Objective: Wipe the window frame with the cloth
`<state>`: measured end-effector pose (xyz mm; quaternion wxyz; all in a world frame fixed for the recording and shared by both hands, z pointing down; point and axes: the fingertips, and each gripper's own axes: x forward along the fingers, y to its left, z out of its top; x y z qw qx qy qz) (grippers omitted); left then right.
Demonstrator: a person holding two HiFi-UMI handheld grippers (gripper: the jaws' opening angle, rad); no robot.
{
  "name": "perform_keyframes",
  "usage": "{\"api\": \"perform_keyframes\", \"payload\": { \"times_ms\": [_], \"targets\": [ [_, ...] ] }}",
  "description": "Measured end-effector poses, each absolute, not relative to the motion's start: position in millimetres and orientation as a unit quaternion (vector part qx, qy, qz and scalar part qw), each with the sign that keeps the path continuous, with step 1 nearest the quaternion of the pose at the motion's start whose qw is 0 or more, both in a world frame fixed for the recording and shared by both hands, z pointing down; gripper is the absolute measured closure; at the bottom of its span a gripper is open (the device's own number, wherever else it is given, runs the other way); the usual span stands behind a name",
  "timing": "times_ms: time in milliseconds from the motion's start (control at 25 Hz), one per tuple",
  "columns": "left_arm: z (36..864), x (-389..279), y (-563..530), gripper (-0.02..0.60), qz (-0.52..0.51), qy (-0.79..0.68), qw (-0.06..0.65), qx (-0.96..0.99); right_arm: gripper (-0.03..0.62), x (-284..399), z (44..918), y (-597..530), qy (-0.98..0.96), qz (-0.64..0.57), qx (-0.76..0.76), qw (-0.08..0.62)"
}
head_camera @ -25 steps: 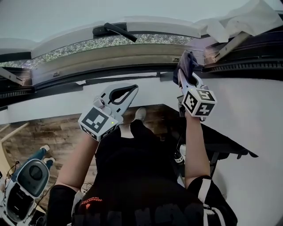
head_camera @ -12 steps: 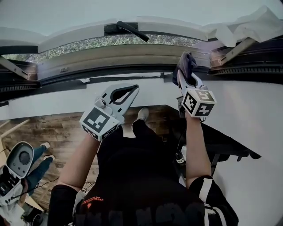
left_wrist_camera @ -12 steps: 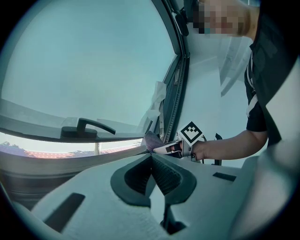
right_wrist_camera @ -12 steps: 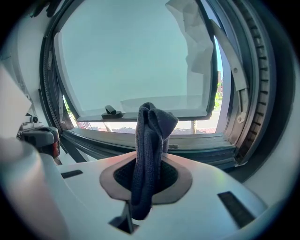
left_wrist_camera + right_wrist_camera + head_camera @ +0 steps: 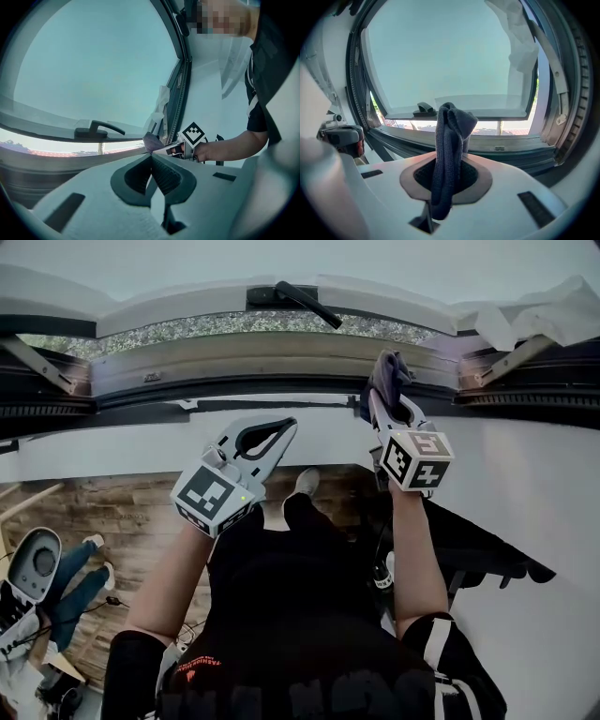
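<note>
Right tongs (image 5: 448, 174): clamped on the Cloth, which fills the gap between the jaws. They are raised toward the window, marker cube facing the head camera.
Cloth (image 5: 451, 140): dark blue-grey and bunched. It stands up out of the jaws, with a tail hanging below them. In the head view its top lies over the dark lower rail, right of the Handle. Whether it touches the rail cannot be told.
Left tongs (image 5: 151, 158): jaw tips pressed together with nothing between them. They are held lower than the Right tongs and to their left, in front of the white Wall and apart from the Frame.
Frame (image 5: 281, 351): a pale lower bar with a dark rail beneath it. It runs across the top of the head view, with a speckled strip of outdoors above it.
Handle (image 5: 302, 302): a dark lever on the sash's lower edge, above the gap between the two tongs.
Sheet (image 5: 539, 307): white and crumpled, at the Frame's right end.
Wall (image 5: 525, 456): white, below the Frame.
Floor (image 5: 112, 517): wood planks at lower left, where another person's legs (image 5: 73, 589) show.
</note>
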<state>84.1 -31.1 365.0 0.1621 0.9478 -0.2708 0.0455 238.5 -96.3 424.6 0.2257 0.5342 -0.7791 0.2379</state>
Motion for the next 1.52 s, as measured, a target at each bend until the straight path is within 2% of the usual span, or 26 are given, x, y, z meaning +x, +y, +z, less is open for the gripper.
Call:
{"api": "perform_keyframes", "payload": {
  "times_ms": [1520],
  "targets": [
    [370.3, -6.7, -25.8, 0.563, 0.034, -0.317, 0.169, 0.933, 0.545, 120.9, 427.3, -94.5, -0.818, 0.232, 0.466, 0.244]
  ]
}}
